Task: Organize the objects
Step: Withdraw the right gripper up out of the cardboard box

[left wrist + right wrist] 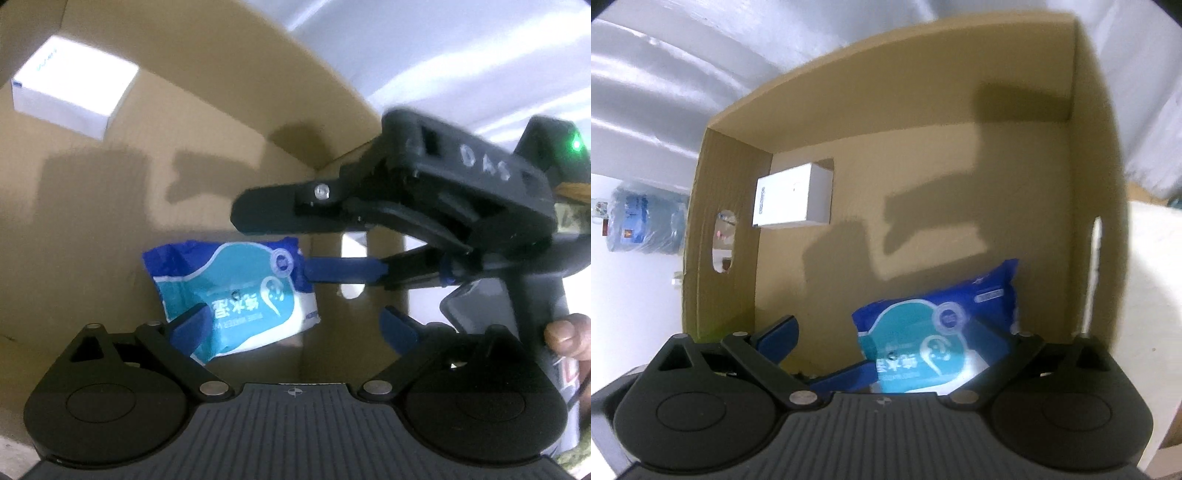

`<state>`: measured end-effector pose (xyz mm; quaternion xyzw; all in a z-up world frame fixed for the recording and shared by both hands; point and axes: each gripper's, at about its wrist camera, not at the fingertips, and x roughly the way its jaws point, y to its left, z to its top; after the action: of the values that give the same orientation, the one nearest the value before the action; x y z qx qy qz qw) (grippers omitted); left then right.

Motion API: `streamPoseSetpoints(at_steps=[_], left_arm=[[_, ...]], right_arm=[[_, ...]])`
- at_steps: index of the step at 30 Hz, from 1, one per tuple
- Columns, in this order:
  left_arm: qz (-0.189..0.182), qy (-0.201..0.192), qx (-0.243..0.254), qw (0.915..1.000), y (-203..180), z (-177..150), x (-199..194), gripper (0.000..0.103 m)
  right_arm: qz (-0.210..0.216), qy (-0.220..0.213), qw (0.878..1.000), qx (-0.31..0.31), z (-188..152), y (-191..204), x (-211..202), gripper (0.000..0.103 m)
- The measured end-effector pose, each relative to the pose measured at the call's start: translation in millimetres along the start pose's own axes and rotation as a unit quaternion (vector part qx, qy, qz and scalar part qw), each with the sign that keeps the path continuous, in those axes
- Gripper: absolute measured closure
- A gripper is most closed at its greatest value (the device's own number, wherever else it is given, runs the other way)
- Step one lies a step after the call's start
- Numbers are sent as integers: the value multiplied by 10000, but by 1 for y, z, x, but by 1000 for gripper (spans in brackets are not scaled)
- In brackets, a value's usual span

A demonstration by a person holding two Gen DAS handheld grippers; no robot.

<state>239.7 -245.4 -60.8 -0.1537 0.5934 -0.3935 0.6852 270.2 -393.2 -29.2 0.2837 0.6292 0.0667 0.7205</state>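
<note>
A blue and teal wet-wipes pack (pixel 236 295) (pixel 923 343) lies on the floor of an open cardboard box (pixel 92 221) (pixel 942 166), close to one side wall. A white carton (pixel 70 85) (pixel 794 195) sits in the far corner. My left gripper (pixel 295 326) is open; its left blue finger overlaps the pack's near corner, without pressing it. My right gripper (pixel 273 240) (pixel 884 338) reaches in from the right, jaws wide open around the pack's end, pads not pressing. A blue finger (pixel 846 376) of the left gripper shows under the pack's edge.
The box walls have oval handle cut-outs (pixel 724 240) (pixel 1091 273). Outside the box stand a large water bottle (pixel 642 221) on a white surface (pixel 628 314) and a grey backdrop (pixel 665 74). A thumb (pixel 565 332) holds the right gripper's handle.
</note>
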Motion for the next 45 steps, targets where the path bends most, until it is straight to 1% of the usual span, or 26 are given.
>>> streamPoseSetpoints(at_steps=[2, 5, 8, 10, 13, 17, 21, 23, 26, 30, 32, 34, 36, 38, 40, 43, 45], left_arm=[[-42, -127, 88, 9999, 1, -4, -10, 6], [21, -386, 245, 9990, -10, -12, -29, 6], [52, -609, 379, 9974, -20, -22, -49, 5], [67, -784, 457, 9959, -25, -36, -66, 5], [141, -1057, 555, 9927, -30, -57, -91, 4], [312, -1462, 607, 9869, -29, -87, -125, 2], [627, -1809, 686, 9791, -22, -113, -159, 2], [794, -1994, 688, 9743, -16, -127, -176, 2], [995, -2262, 691, 9665, -6, -150, -198, 1], [1347, -2611, 742, 9530, 0, -184, -221, 1], [1474, -2710, 803, 9478, 1, -200, -229, 1], [1628, -2809, 884, 9417, 2, -217, -232, 1], [1699, -2839, 960, 9388, 2, -228, -232, 1], [1731, -2838, 1039, 9374, 1, -235, -230, 1], [1776, -2832, 1125, 9357, 0, -241, -228, 1], [1806, -2833, 1181, 9344, -1, -247, -228, 1], [1911, -2828, 1191, 9324, -1, -247, -226, 1]], right_arm=[[111, -141, 9998, -17, -5, 1, -9, 4], [244, -496, 9984, -123, -19, 6, -30, 3], [434, -869, 9951, -200, -39, 9, -54, 3], [544, -1092, 9923, -224, -55, 10, -70, 2], [700, -1445, 9865, -312, -84, 12, -94, 1], [895, -1922, 9761, -466, -132, 10, -125, 0], [869, -2312, 9670, -631, -184, 8, -140, 0], [715, -2470, 9635, -739, -210, 10, -143, 0], [327, -2735, 9561, -998, -251, 16, -144, 0], [-136, -3132, 9408, -1287, -302, 28, -138, 0], [-356, -3299, 9326, -1421, -322, 36, -133, 0], [-613, -3404, 9243, -1613, -338, 46, -127, 0], [-870, -3448, 9160, -1858, -352, 57, -121, 0], [-1165, -3508, 9046, -2124, -365, 67, -117, 0], [-1464, -3634, 8898, -2340, -378, 76, -117, 0], [-1936, -3918, 8610, -2601, -397, 88, -119, 0], [-2096, -4112, 8436, -2745, -406, 93, -120, 0]])
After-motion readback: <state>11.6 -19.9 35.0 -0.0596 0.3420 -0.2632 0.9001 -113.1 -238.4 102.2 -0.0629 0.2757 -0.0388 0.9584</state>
